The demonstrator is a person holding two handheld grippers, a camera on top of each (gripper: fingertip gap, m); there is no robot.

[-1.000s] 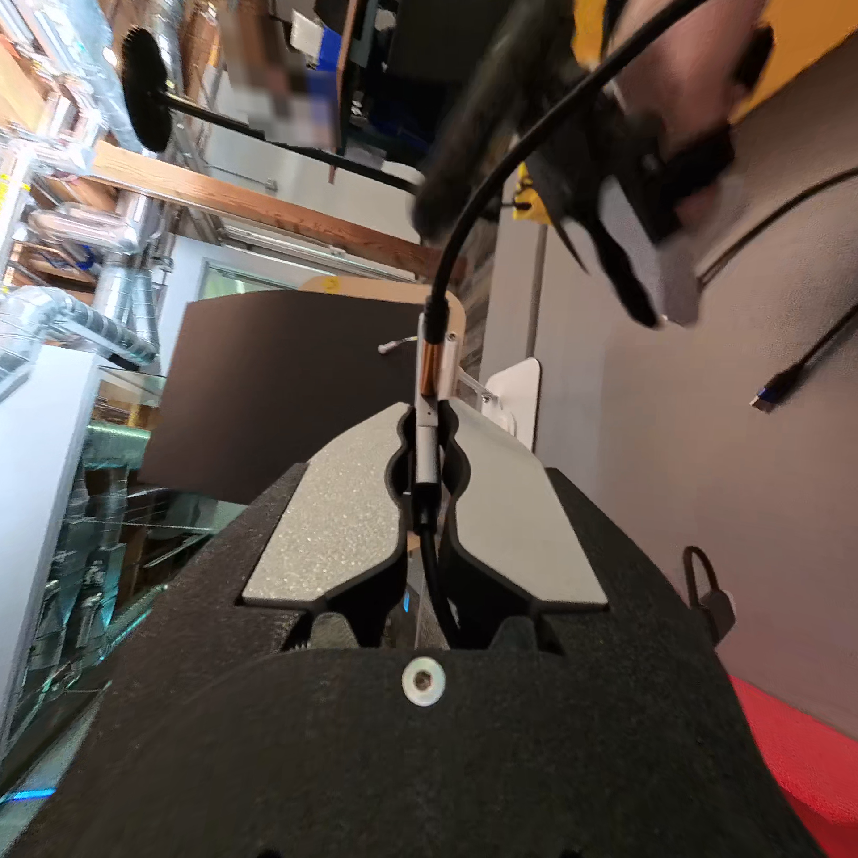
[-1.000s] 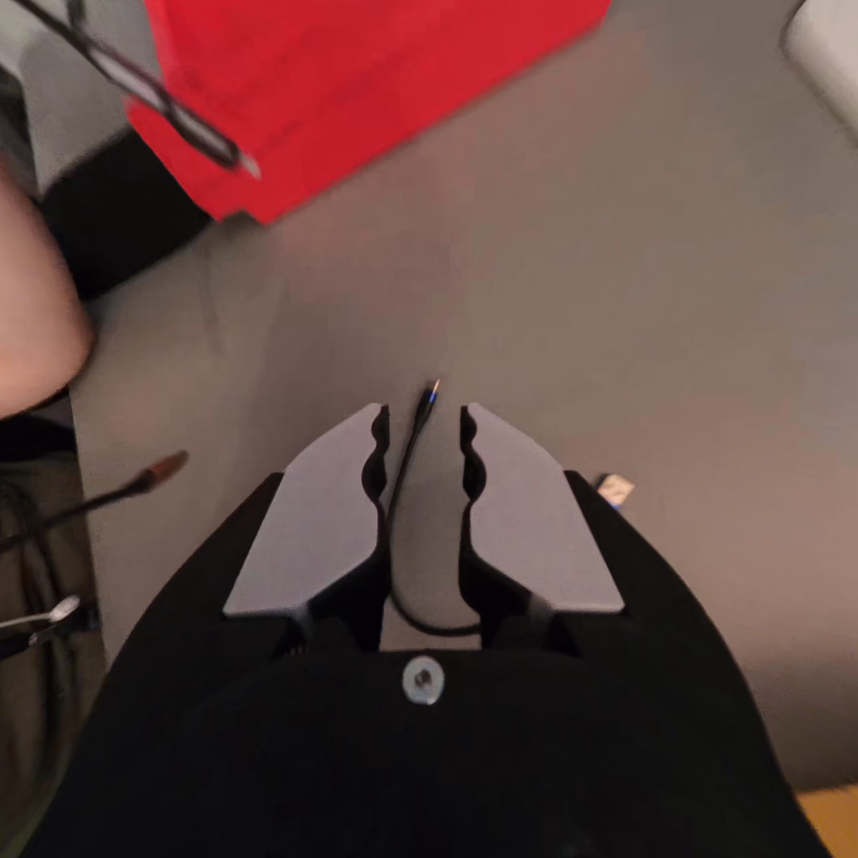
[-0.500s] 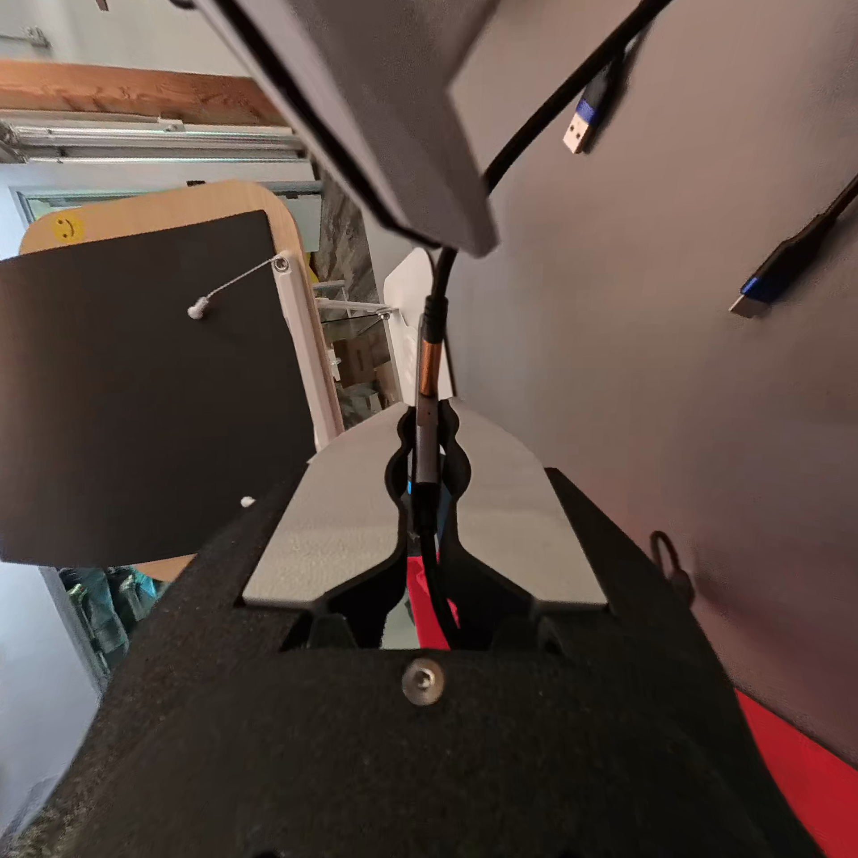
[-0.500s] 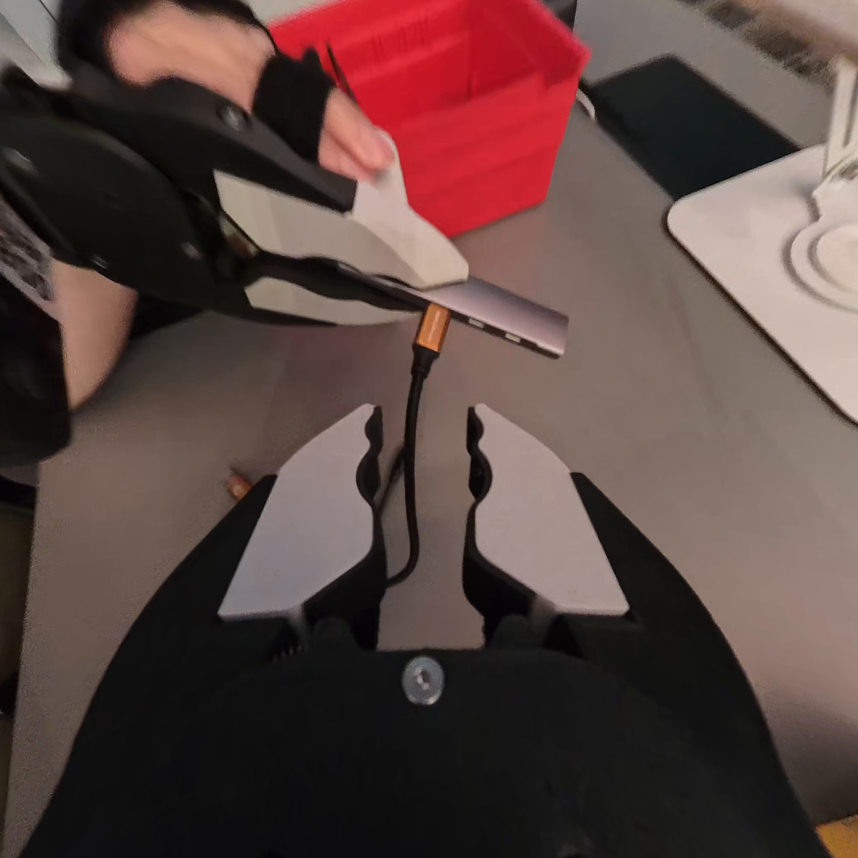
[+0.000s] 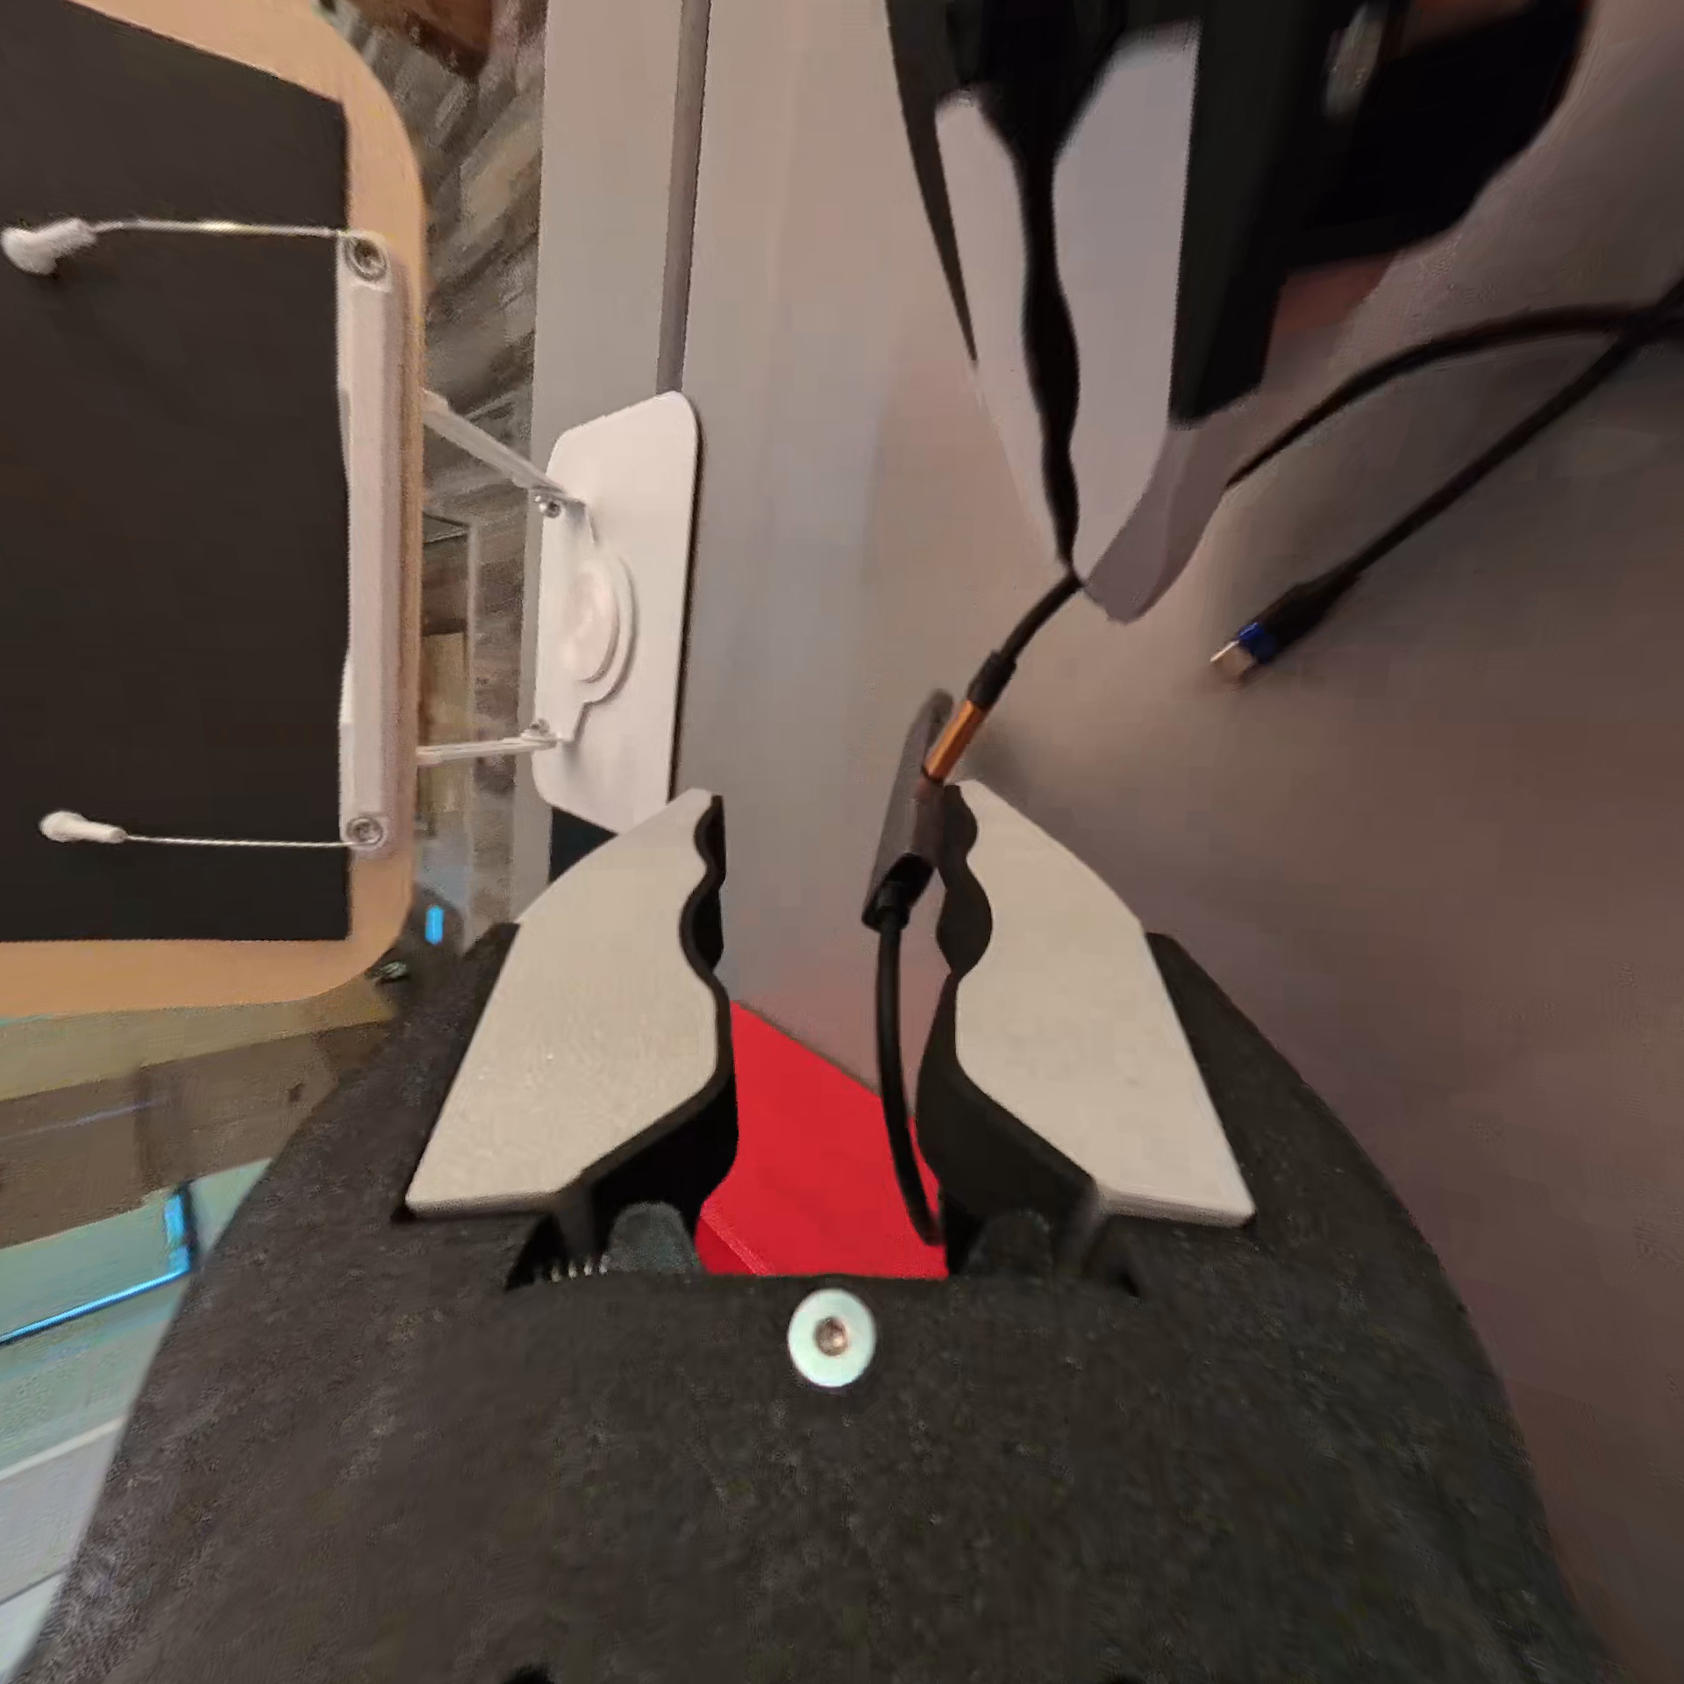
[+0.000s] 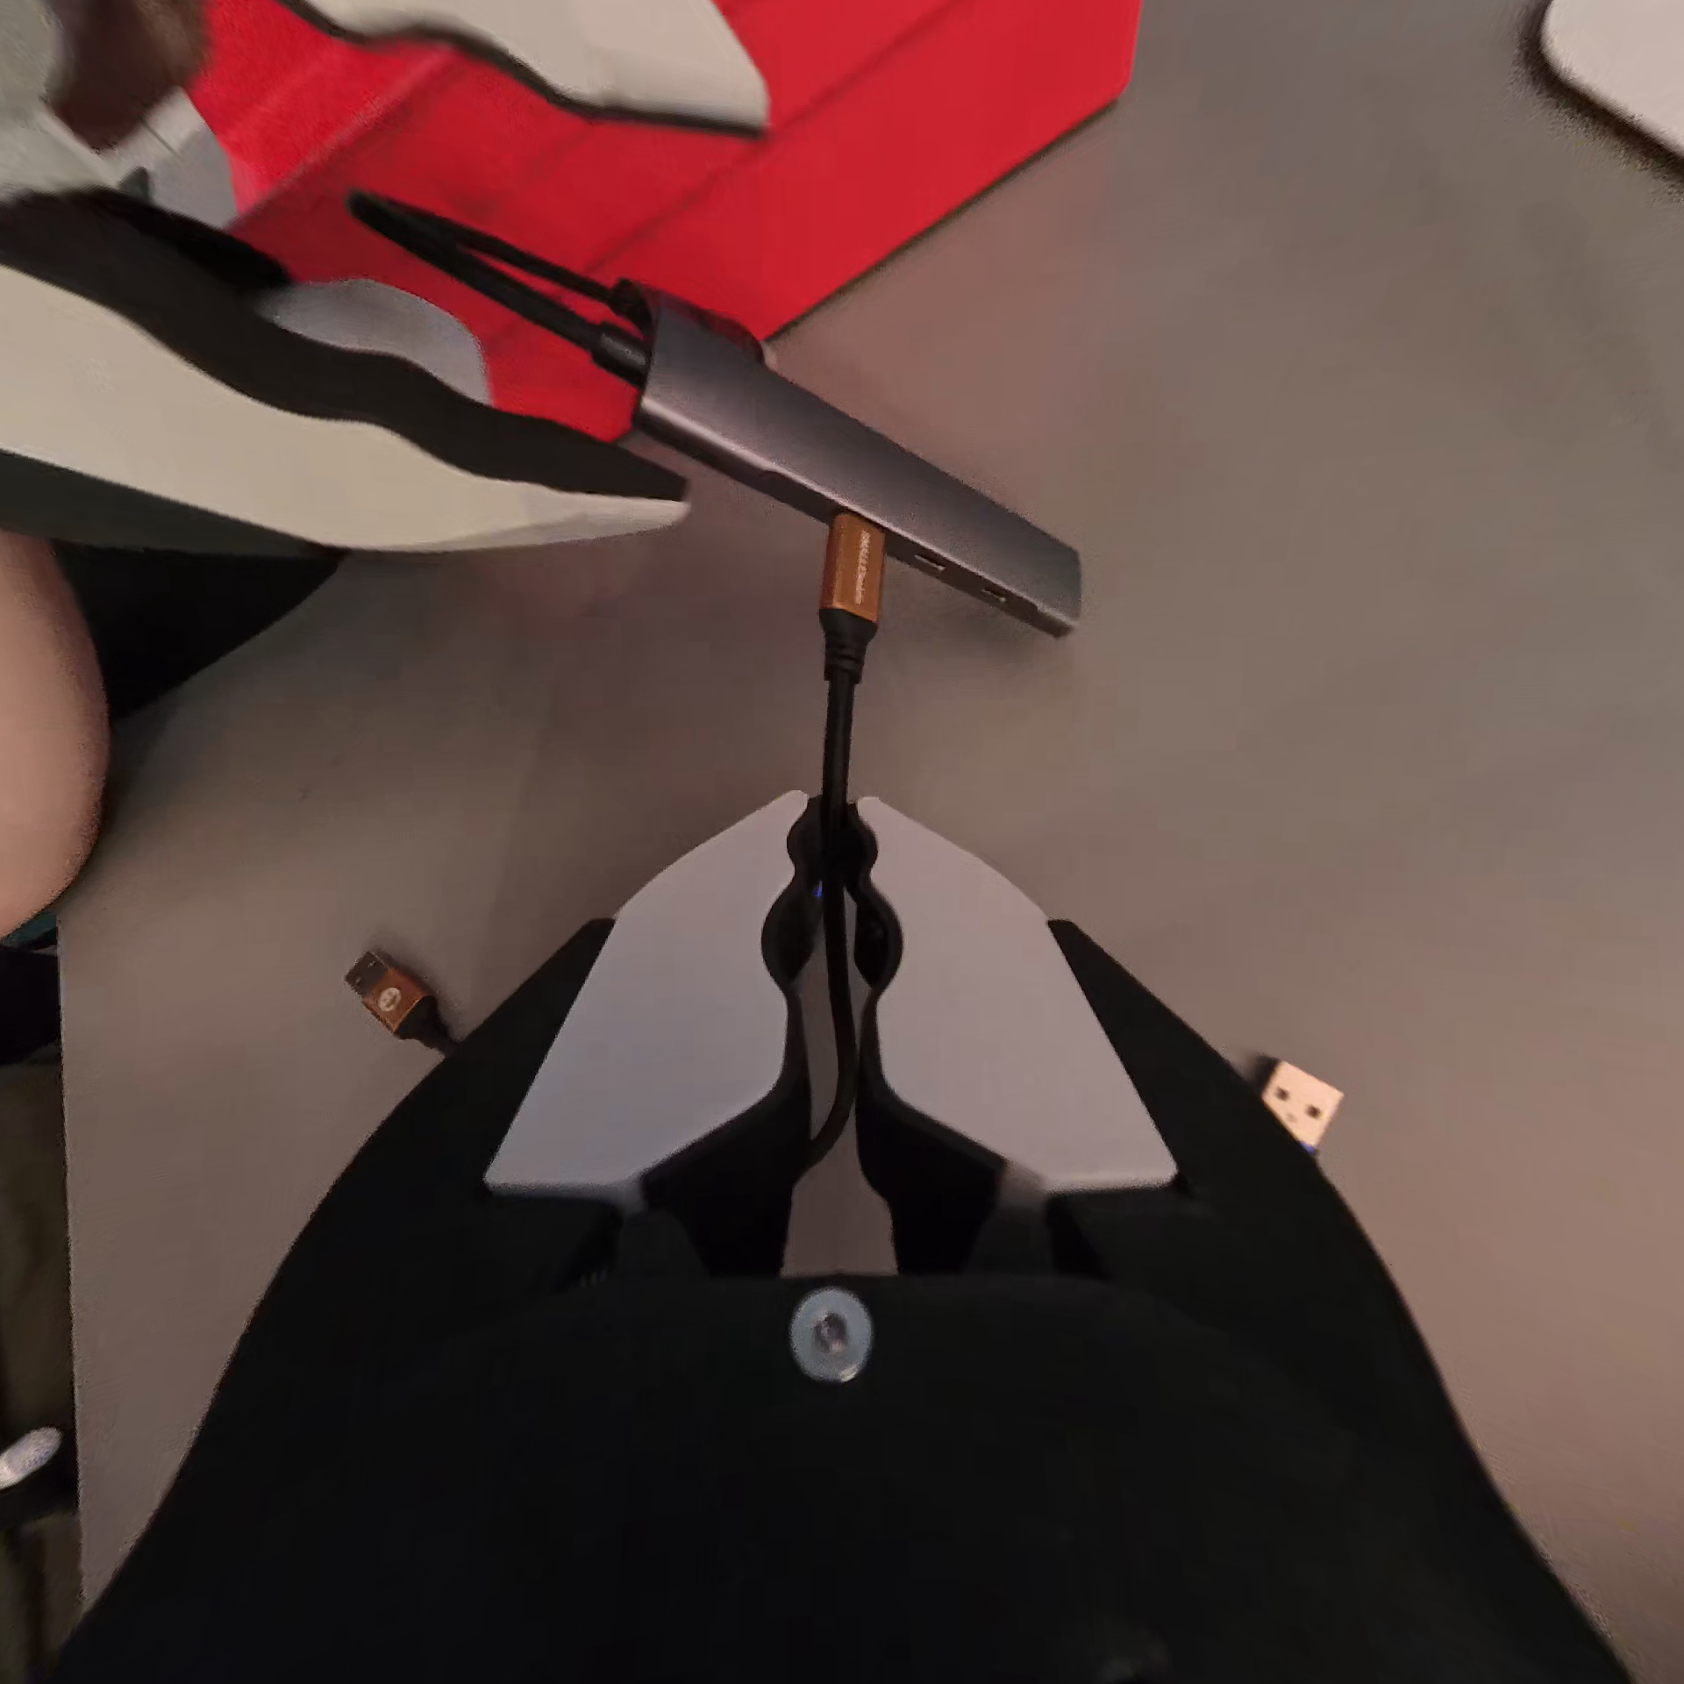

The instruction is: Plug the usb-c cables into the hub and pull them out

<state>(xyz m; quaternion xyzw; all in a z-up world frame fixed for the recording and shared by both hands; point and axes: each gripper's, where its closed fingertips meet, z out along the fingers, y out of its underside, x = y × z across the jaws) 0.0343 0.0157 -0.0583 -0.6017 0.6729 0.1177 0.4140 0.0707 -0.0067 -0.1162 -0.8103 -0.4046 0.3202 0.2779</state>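
The grey hub (image 6: 857,474) has an orange-sleeved USB-C plug (image 6: 855,574) seated in its side. My right gripper (image 6: 834,802) is shut on that plug's black cable (image 6: 838,729) a short way below the plug. My left gripper (image 5: 834,802) is open. The hub (image 5: 911,802) stands between its fingers, close to the right finger (image 5: 1048,957) and well clear of the left one. In the right wrist view the left gripper (image 6: 720,301) shows spread around the hub's near end. The right gripper (image 5: 1089,583) shows blurred at the top of the left wrist view, over the plug (image 5: 957,738).
A red bin (image 6: 729,137) stands behind the hub on the grey table (image 6: 1276,638). A loose orange plug (image 6: 392,1002) and a silver USB-A plug (image 6: 1303,1107) lie beside my right gripper. A blue-tipped plug (image 5: 1267,638) and a white stand base (image 5: 620,601) are nearby. Across from one pair of fingers to the other is roughly 8 cm.
My left gripper opened and let go of the hub it was gripping. My right gripper closed on the black cable that ran loose between its fingers.
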